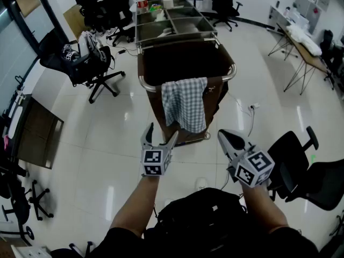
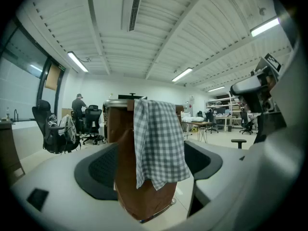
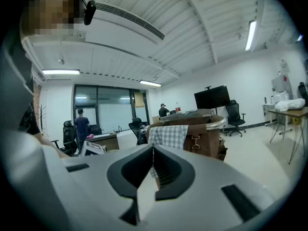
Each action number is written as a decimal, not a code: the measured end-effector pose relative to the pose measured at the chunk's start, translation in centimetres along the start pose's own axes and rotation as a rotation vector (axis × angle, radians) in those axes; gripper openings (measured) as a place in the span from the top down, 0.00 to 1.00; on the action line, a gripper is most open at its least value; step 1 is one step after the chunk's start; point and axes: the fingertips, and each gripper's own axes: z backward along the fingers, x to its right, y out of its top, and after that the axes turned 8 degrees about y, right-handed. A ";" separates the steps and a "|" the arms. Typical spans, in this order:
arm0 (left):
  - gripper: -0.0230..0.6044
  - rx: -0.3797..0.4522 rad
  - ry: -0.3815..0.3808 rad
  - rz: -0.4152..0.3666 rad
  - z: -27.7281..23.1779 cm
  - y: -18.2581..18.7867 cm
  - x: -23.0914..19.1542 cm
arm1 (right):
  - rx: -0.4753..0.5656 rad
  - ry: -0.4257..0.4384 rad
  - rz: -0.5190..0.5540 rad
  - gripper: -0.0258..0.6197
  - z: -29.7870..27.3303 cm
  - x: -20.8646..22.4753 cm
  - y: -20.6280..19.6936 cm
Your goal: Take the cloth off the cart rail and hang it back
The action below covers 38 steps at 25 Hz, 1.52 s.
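A grey-and-white checked cloth (image 1: 184,104) hangs over the metal rail (image 1: 227,78) at the near end of a brown cart (image 1: 212,98). Both grippers are held short of the cart, above the floor. My left gripper (image 1: 162,131) is open with nothing between its fingers, and points at the cloth's lower edge. Seen from the left gripper view, the cloth (image 2: 159,143) drapes down the cart's front, framed by the wide-apart jaws of the left gripper (image 2: 149,170). My right gripper (image 1: 224,135) is shut and empty, to the right of the cloth. The right gripper view shows its jaws touching, with the cloth (image 3: 168,134) beyond them.
The cart's top tray (image 1: 174,23) holds bins and bottles. Office chairs stand at the left (image 1: 88,63) and the near right (image 1: 295,155). A black backpack (image 1: 204,214) lies by the person's feet. A folding table (image 1: 303,44) is at the far right, and a cable (image 1: 250,109) lies on the floor.
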 end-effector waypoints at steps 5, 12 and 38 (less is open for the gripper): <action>0.22 -0.083 -0.010 0.045 -7.1 -2.7 1.7 | -0.033 -0.007 0.005 0.93 -0.1 4.4 -0.2; 0.21 -0.061 0.036 0.031 -13.1 -2.5 4.7 | -0.101 0.002 -0.018 0.93 -0.7 10.0 -2.0; 0.93 -0.063 0.118 -0.092 -13.6 -0.6 5.7 | -0.106 0.109 -0.018 0.93 -2.9 11.3 -2.1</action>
